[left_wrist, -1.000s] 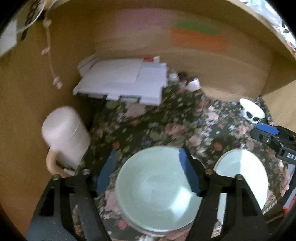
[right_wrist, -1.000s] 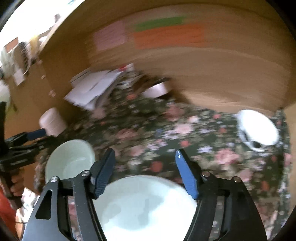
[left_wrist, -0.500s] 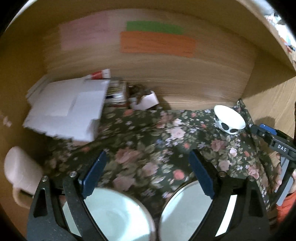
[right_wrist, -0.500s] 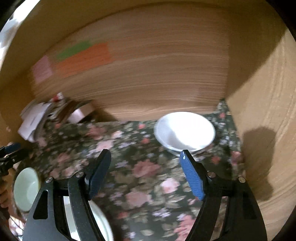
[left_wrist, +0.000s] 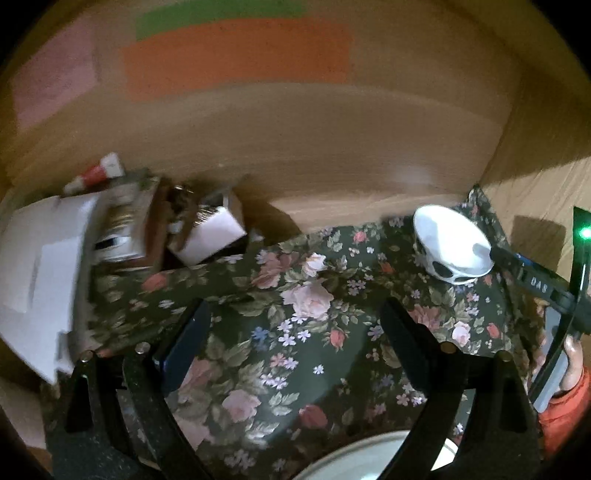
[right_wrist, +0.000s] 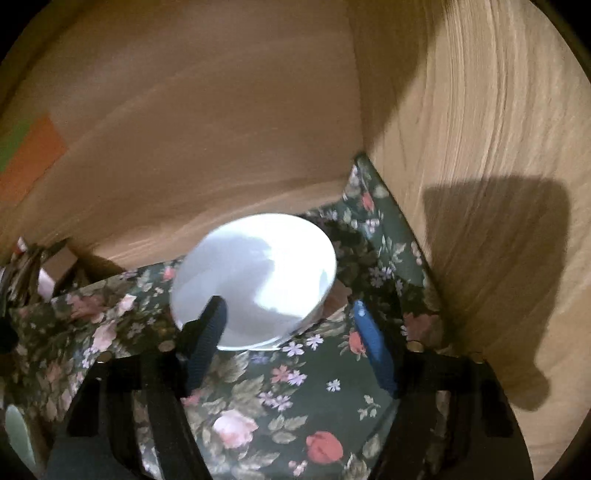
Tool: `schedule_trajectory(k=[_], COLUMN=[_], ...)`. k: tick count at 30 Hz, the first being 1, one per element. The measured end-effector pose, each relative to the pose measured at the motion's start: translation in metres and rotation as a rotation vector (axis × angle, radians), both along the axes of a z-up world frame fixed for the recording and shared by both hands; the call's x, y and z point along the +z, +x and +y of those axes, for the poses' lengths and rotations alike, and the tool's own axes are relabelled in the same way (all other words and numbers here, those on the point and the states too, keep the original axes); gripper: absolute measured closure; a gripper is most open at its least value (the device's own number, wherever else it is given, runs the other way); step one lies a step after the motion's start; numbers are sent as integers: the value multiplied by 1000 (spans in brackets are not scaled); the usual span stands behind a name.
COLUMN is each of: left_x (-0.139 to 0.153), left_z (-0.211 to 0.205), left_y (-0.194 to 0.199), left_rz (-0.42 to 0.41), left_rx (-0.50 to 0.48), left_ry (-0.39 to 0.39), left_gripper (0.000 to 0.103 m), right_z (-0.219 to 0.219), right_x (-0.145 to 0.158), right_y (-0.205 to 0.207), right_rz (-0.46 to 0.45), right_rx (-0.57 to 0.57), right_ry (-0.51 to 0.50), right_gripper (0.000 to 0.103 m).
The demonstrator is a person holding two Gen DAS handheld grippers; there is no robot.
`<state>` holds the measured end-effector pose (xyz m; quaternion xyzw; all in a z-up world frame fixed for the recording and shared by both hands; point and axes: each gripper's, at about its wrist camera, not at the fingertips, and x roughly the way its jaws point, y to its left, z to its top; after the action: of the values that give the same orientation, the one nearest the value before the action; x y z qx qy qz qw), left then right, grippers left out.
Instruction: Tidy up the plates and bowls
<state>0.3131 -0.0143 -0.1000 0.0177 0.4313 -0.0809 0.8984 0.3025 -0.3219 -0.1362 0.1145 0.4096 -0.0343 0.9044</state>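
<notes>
Left hand-held gripper [left_wrist: 295, 314] hangs wide open over the floral cloth [left_wrist: 295, 332], nothing between its blue-padded fingers [left_wrist: 184, 343]. Off to its left, a heap of white papers [left_wrist: 37, 266] lies against the wooden back wall [left_wrist: 332, 147], with a small white box [left_wrist: 210, 232] just beside it and a red-and-white tube [left_wrist: 96, 173] poking out behind. On that wall, an orange patch [left_wrist: 236, 55] sits under a green strip [left_wrist: 218, 14]; no writing can be read on either. Low in the left wrist view, the pale rim of a plate [left_wrist: 351, 458] peeks between the gripper arms.

Further right, a white bowl with black spots [left_wrist: 450, 243] sits upright in the back right corner of the cloth, mouth facing up, near the side wall [left_wrist: 546, 184]. It is round, so no long axis to call. Right hand-held gripper [right_wrist: 291, 332] is wide open too, reaching at the bowl [right_wrist: 255, 277]: its left finger [right_wrist: 207, 332] overlaps the near rim, the right finger [right_wrist: 373, 350] stands clear beside it. Whether the pad touches the rim I cannot tell. Letters "DAS" show on the right gripper's body [left_wrist: 539, 284] in the left wrist view.
</notes>
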Motion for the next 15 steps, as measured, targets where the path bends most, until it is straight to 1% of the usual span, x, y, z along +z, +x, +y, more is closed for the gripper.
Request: schedule_trajectory(k=[1,3,4,9,12,15], left_x=[-7,-15,-19,-32,-35,-34], left_z=[-3,-4,-5,-12,-17,-23], left_y=[7,16,20,30,33,35], left_rz=[18,35,41,58,59,54], left_rx=[-3,-6,-8,-29,-43,-56], left_ry=[16,30,34,48,52,45], left_gripper=[9,9,9,9,9,9], right_z=[-2,-5,-6,-3,-1,3], right_x=[-5,-13,-16,-31,-35,-35], right_y=[4,11,13,28,30,30], right_rz=[17,43,53,109,105,106], right_rx=[3,11,15,44,45,70], right_ry=[10,31,38,29,12,20], right_gripper=[45,53,55,66,68,71])
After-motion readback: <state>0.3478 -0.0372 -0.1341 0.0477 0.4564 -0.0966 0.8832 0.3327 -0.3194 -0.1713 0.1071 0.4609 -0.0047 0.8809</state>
